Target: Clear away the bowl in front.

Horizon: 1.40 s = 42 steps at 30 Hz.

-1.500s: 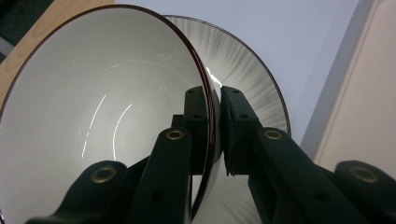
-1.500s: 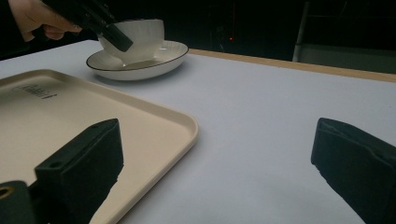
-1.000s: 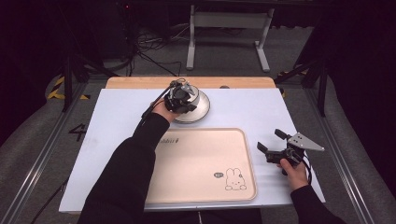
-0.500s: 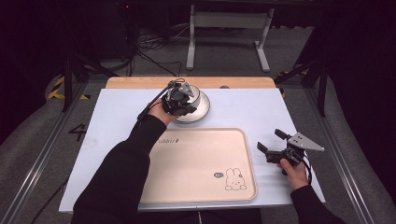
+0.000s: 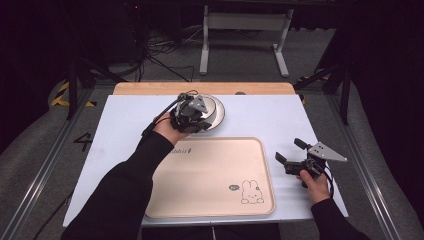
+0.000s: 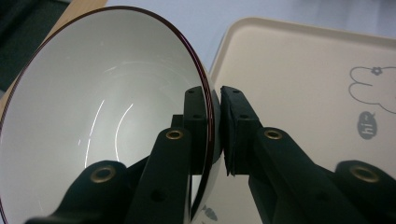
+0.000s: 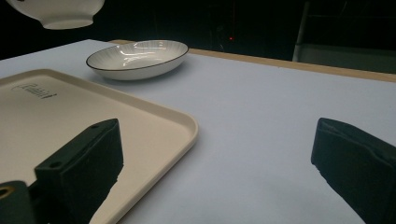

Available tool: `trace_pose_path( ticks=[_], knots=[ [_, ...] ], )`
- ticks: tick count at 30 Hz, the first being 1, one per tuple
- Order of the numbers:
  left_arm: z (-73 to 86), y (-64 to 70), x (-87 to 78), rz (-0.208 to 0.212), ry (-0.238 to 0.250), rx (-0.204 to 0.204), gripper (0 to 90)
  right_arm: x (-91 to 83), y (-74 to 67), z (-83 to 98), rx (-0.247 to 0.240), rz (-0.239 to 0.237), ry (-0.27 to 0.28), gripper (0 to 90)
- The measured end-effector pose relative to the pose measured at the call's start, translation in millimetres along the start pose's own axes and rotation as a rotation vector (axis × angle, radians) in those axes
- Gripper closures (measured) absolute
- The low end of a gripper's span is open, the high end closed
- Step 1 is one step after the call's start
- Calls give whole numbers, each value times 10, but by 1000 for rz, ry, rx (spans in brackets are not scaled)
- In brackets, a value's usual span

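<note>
from the high view, the left gripper [image 5: 192, 114] is held out over the far middle of the white table [image 5: 125, 125], just above a shallow plate [image 5: 216, 111] that sits beyond the tray [image 5: 210, 175]. the bowl it carries is mostly hidden under the gripper and hand here. the tray is cream, lies near the front edge, and has a small rabbit drawing [image 5: 248, 192] in its near right corner. the right gripper [image 5: 295, 152] rests low near the table's right edge, just beside the tray's right side, with its jaws spread apart and nothing between them.

in the left gripper view, the left gripper [image 6: 215, 126] has its jaws pressed onto the rim of a white bowl [image 6: 93, 116] with a dark edge line, one jaw inside the bowl and one outside. the bowl is tilted on its side. behind it lies the tray [image 6: 299, 70], with part of the rabbit drawing [image 6: 373, 88] at the right.

in the right gripper view, the right gripper [image 7: 215, 158] has its jaws wide apart, empty, pointing across the table [image 7: 280, 102]. the tray's corner [image 7: 140, 116] lies at the left. farther off the plate [image 7: 137, 58] rests on the table, white with a dark rim and fine ribbed lines. the bowl's underside [image 7: 58, 11] hangs in the air at the top left, clear of the plate.
</note>
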<state>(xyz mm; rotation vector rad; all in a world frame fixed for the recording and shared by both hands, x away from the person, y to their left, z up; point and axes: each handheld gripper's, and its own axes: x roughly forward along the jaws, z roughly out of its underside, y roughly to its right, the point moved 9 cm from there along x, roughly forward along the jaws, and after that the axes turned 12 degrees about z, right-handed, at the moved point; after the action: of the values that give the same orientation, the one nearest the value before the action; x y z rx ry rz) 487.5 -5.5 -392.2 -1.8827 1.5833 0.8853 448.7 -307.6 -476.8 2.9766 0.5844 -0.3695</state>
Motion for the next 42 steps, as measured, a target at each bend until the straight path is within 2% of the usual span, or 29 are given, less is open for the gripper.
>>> trace_pose_path(
  ticks=[9, 17, 21, 24, 29, 33, 37, 42],
  knots=[
    [-31, 253, -42, 30, -12, 41, 816, 0, 5, -1, 5, 2, 0, 28],
    [-25, 470, -61, 59, -58, 74, 816, 1, 4, 0, 3, 3, -1, 28],
    [-25, 538, -66, 74, -66, 86, 816, 1, 4, 1, 2, 3, -1, 28],
    [-35, 624, -86, 104, -68, 108, 816, 1, 4, 1, 2, 3, -1, 28],
    [-45, 710, -84, 133, -66, 131, 816, 1, 4, 0, 2, 3, -1, 28],
    [-35, 772, -63, 153, -84, 142, 816, 1, 3, 1, 1, 4, -1, 28],
    [7, 831, 3, 210, -124, 159, 815, 2, 2, 0, 1, 4, 0, 28],
    [59, 873, 92, 241, -167, 168, 816, 1, 2, 0, 1, 3, -1, 28]
  ],
)
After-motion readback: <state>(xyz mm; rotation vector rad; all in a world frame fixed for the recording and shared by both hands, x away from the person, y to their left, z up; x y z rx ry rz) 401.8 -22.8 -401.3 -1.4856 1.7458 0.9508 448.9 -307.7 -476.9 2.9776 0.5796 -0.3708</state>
